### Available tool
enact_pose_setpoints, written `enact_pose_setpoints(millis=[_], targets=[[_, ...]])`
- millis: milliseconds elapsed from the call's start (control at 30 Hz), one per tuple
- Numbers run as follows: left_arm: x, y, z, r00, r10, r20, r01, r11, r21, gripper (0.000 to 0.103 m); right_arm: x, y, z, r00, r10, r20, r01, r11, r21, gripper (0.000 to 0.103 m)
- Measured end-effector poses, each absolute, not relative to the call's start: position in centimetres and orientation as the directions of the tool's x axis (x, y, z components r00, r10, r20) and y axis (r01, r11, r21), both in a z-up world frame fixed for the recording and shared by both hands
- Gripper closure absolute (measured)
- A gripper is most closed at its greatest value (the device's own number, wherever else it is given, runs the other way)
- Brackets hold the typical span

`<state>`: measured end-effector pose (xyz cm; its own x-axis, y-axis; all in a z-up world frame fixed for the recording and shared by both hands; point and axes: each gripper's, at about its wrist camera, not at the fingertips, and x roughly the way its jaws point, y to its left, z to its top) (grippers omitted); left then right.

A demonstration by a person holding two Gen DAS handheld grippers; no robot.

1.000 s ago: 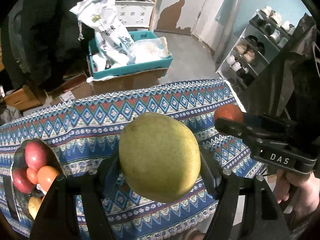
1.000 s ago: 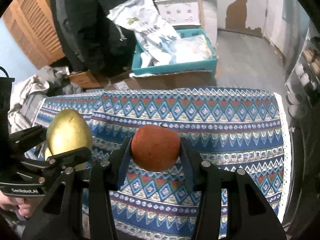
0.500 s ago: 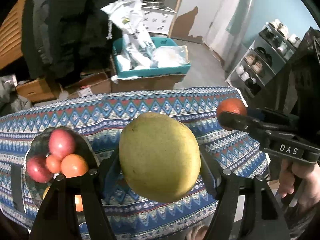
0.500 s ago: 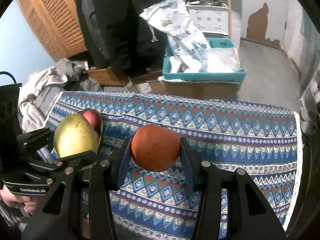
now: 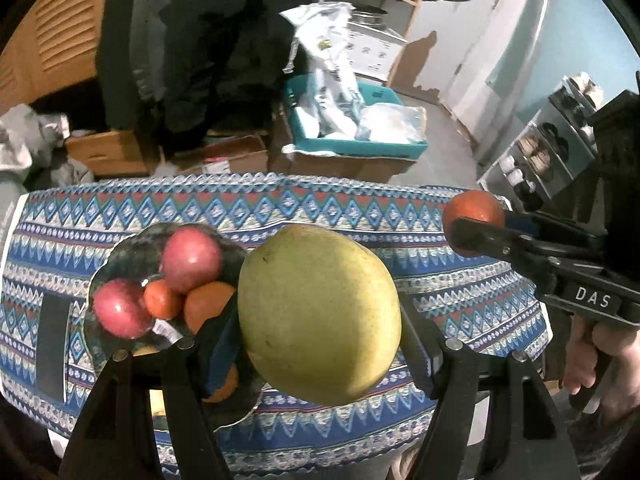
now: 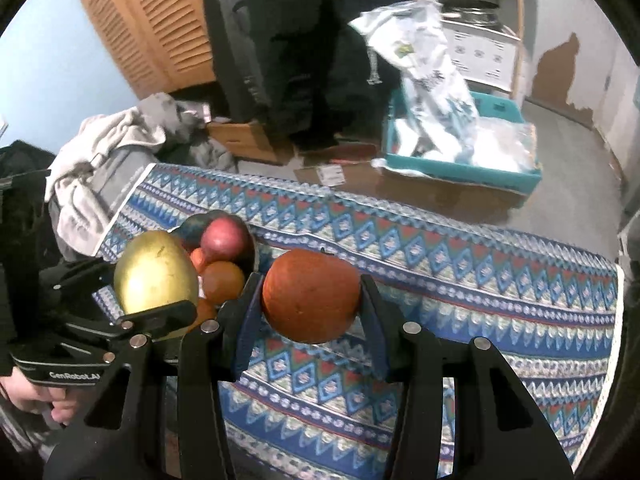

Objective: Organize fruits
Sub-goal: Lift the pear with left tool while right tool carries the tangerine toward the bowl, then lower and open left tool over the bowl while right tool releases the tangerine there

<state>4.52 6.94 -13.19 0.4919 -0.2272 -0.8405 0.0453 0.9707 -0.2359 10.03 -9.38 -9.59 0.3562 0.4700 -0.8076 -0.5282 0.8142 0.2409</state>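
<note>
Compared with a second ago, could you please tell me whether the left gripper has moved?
Yes. The left gripper, shut on the pear, has swung toward the fruit bowl; the bowl, previously at the view's left edge, now sits beside the pear.

Woven cloth tablecloth (image 5: 320,216); glossy apples (image 5: 191,258); matt pear (image 5: 320,312).

We see a large yellow-green pear (image 5: 320,320) clamped in the left hand-held gripper (image 5: 320,344) and a round orange (image 6: 311,296) gripped in the right hand-held gripper (image 6: 310,312). Red apples and small oranges fill the dark bowl (image 5: 120,256) on the patterned tabletop (image 5: 460,300).
</note>
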Motion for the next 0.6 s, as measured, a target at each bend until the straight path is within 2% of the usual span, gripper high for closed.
enact_pose_setpoints(millis=[600], targets=[[3.9,15.0,-17.8,0.447,-0.146,-0.883,-0.100,0.972,-0.211,0.030,10.4,0.0,-12.8,0.222,0.500,-0.837,-0.610,0.741,0.281,0.056]])
